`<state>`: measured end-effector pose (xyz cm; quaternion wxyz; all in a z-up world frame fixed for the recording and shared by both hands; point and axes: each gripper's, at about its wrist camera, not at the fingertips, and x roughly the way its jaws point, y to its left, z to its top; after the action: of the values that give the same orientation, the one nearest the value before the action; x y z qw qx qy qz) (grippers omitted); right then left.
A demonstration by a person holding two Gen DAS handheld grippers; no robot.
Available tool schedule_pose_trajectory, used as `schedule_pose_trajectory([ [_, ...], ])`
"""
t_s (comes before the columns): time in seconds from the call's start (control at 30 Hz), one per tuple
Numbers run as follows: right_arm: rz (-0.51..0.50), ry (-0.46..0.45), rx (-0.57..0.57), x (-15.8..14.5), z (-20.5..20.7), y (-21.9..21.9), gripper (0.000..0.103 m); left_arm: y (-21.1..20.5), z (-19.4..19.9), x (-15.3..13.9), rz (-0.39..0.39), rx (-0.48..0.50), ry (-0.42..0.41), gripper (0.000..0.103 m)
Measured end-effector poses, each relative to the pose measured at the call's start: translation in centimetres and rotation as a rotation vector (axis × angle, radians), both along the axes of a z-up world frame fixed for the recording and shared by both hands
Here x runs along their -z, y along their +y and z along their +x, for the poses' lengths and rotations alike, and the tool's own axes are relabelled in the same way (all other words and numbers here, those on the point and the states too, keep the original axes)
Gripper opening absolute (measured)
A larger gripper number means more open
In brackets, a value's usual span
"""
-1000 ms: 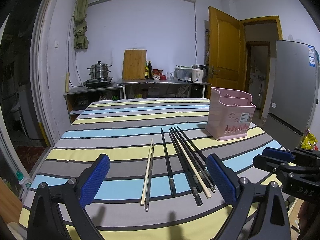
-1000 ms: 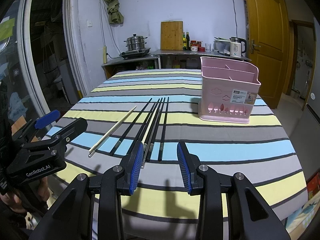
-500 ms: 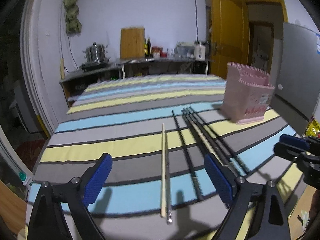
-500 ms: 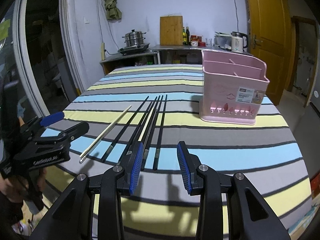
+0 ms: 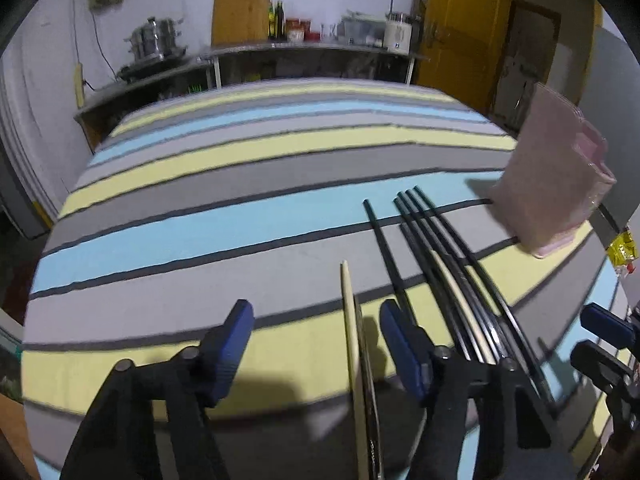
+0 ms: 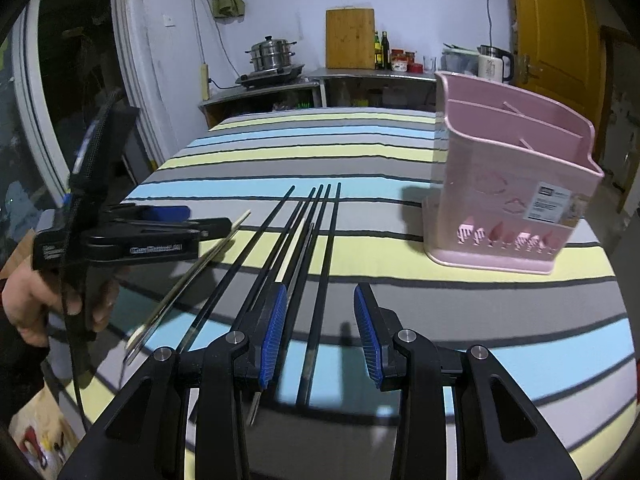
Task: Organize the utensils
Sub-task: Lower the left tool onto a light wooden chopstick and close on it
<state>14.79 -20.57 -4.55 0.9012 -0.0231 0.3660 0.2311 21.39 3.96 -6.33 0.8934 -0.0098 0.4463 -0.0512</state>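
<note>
One table under striped cloth of grey, yellow and pale blue bands [image 6: 400,160], bearing all below. Pink plastic utensil caddy with inner dividers [image 6: 512,192], upright at right side of cloth, well apart from chopsticks. Left gripper, black with blue pads [image 5: 316,344], jaws closing, pale wooden chopstick [image 5: 352,332] lying between pads, not pressed. Right gripper, black with blue pads [image 6: 320,336], jaws apart over one black chopstick, nothing clamped. Bundle of long black chopsticks [image 6: 304,240], flat on cloth, side by side, tips toward far edge. Lone pale chopstick just left of bundle.
</note>
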Motion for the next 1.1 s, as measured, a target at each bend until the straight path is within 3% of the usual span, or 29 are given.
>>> schedule_pose_trajectory([
  [0.2,0.001,0.019,-0.003,0.5,1.6,0.5,0.036,0.4,2.2,0.5,0.007,-0.008,0.009,0.058],
  [0.33,-0.004,0.026,-0.001,0.7,2.4,0.6,0.036,0.9,1.6,0.4,0.039,0.001,0.007,0.052],
  [0.57,-0.035,0.049,0.019,1.2,3.7,0.8,0.036,2.7,0.8,0.2,0.038,-0.038,0.017,0.051],
  [0.8,-0.105,0.091,0.026,2.0,5.3,1.9,0.036,3.5,-0.9,0.0,-0.015,-0.071,0.044,0.051],
  [1.1,-0.145,0.137,0.023,2.6,7.8,3.3,0.028,2.7,-1.0,0.1,0.027,-0.102,0.052,0.051],
])
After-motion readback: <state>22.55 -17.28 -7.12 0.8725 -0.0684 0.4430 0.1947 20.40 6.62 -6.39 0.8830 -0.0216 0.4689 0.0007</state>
